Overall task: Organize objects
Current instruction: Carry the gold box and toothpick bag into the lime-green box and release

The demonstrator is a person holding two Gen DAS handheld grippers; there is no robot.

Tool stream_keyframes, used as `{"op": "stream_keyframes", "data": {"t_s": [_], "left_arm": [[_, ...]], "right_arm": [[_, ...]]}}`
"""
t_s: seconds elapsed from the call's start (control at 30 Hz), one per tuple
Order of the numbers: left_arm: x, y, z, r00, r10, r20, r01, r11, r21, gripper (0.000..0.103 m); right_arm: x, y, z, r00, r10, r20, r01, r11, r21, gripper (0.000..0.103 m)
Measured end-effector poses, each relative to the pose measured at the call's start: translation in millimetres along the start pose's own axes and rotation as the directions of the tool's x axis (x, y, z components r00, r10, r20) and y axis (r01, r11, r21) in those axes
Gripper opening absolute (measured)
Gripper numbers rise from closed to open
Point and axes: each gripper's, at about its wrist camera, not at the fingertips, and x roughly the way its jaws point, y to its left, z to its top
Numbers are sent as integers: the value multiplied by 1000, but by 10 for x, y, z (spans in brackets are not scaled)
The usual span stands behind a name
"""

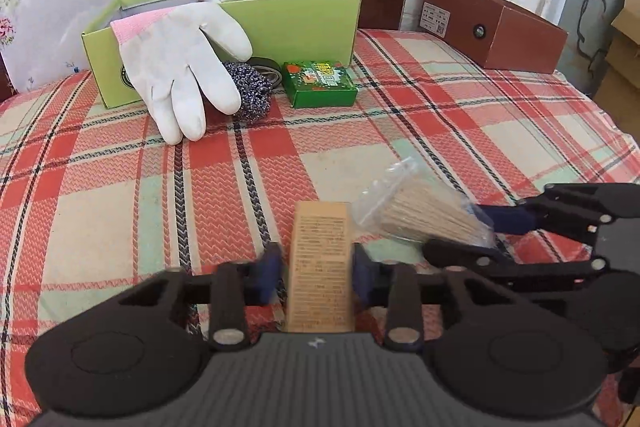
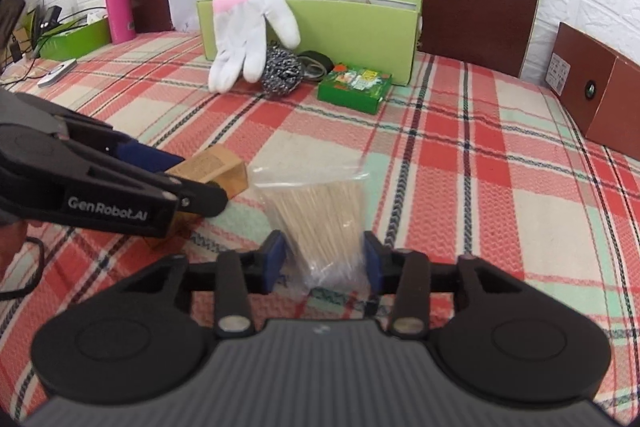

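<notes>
L gripper [image 1: 318, 263] clamped on small tan cardboard box [image 1: 320, 267], low over red plaid tablecloth [image 1: 400, 131]. R gripper [image 2: 325, 259] pinches clear plastic bag of wooden toothpicks [image 2: 320, 219] just beside it; open green cardboard box [image 2: 352, 31] well apart at back.

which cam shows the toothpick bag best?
Right wrist: the toothpick bag sits centred between that gripper's jaws, sticks and clear plastic visible. Left wrist shows the bag only off to the right, partly behind the right gripper.

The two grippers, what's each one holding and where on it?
Left gripper clamps the tan carton across its long sides. Right gripper pinches the bag of toothpicks at its near end.
</notes>
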Motion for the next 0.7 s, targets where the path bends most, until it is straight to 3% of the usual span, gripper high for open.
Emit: {"op": "stream_keyframes", "data": {"t_s": [0.07, 0.43, 0.7], "left_arm": [[-34, 50, -10, 1000, -9, -5, 9, 1000, -19, 33], [-406, 462, -37, 998, 36, 52, -31, 995, -93, 33], [-841, 895, 587, 971, 79, 226, -43, 986, -159, 33]], "right_arm": [[-24, 75, 12, 1000, 10, 7, -10, 1000, 3, 29], [-116, 466, 215, 994, 105, 41, -104, 994, -21, 27], [-276, 404, 882, 971, 136, 196, -140, 990, 3, 27]]}}
